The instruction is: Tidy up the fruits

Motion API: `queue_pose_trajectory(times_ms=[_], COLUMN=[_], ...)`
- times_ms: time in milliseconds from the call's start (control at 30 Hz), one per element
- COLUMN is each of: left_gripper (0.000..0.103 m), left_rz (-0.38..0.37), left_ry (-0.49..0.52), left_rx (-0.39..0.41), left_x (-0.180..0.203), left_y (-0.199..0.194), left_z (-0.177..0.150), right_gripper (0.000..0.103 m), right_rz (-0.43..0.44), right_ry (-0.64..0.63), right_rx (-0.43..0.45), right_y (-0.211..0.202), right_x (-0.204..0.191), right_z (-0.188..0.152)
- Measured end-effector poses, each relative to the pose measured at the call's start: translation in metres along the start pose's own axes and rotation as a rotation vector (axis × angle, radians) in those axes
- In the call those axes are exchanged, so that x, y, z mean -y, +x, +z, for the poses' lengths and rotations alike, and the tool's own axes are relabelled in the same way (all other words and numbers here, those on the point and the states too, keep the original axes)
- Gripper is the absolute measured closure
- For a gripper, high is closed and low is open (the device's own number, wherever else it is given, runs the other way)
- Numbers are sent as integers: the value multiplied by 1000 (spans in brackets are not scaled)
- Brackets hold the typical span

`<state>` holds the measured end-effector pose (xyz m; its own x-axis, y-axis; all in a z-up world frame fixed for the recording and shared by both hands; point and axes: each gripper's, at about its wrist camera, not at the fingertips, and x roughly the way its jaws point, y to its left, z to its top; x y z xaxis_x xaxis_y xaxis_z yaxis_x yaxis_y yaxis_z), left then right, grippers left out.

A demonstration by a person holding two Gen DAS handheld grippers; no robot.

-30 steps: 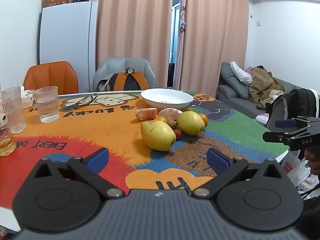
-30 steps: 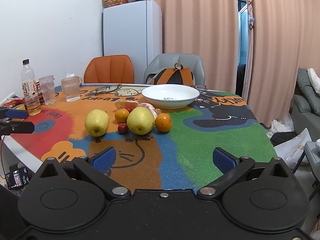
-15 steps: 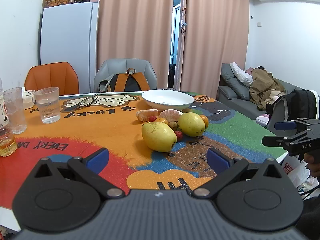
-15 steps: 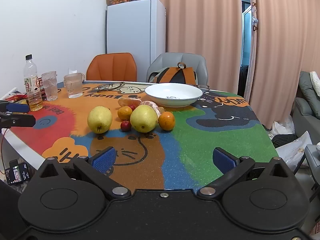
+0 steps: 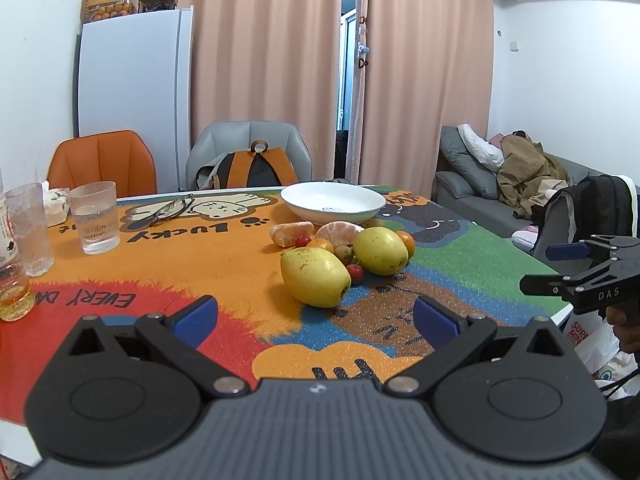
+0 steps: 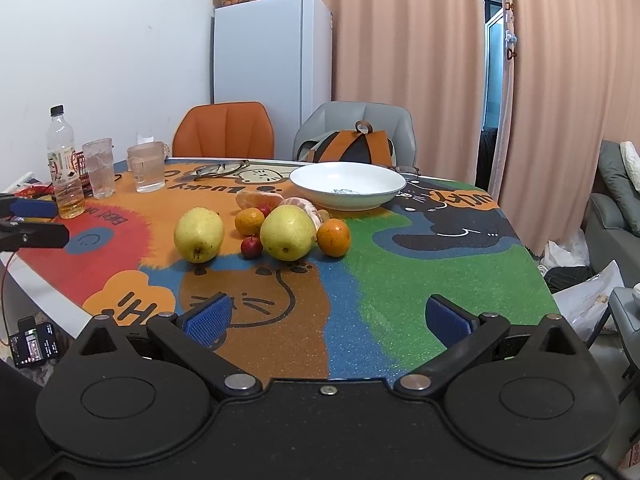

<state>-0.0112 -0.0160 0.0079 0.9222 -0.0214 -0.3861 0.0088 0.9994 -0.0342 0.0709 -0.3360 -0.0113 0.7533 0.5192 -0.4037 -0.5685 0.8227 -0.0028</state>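
Both the left gripper [image 5: 316, 318] and right gripper [image 6: 328, 316] hover spread and empty short of the fruit cluster [image 6: 264, 226], which lies loose on the table [image 6: 420, 264] just before the empty white bowl [image 6: 347, 186], evidently its intended receptacle.

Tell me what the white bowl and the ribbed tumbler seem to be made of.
Shallow white bowl: probably glazed ceramic, since it is opaque, glossy and has a small printed motif inside. Clear ribbed tumbler: see-through with vertical ridges, so glass or clear plastic; the look leaves that open.
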Motion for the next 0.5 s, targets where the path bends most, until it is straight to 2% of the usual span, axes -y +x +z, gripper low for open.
queue_pose_trajectory(times_ms=[500], left_gripper=[0], left_rz=[-7], left_ry=[18], left_rx=[-5], left_x=[4], left_y=[1], left_z=[0], right_gripper=[0], right_rz=[-2], right_ry=[-21], right_rx=[-6], right_y=[1], right_x=[-2], right_z=[-2])
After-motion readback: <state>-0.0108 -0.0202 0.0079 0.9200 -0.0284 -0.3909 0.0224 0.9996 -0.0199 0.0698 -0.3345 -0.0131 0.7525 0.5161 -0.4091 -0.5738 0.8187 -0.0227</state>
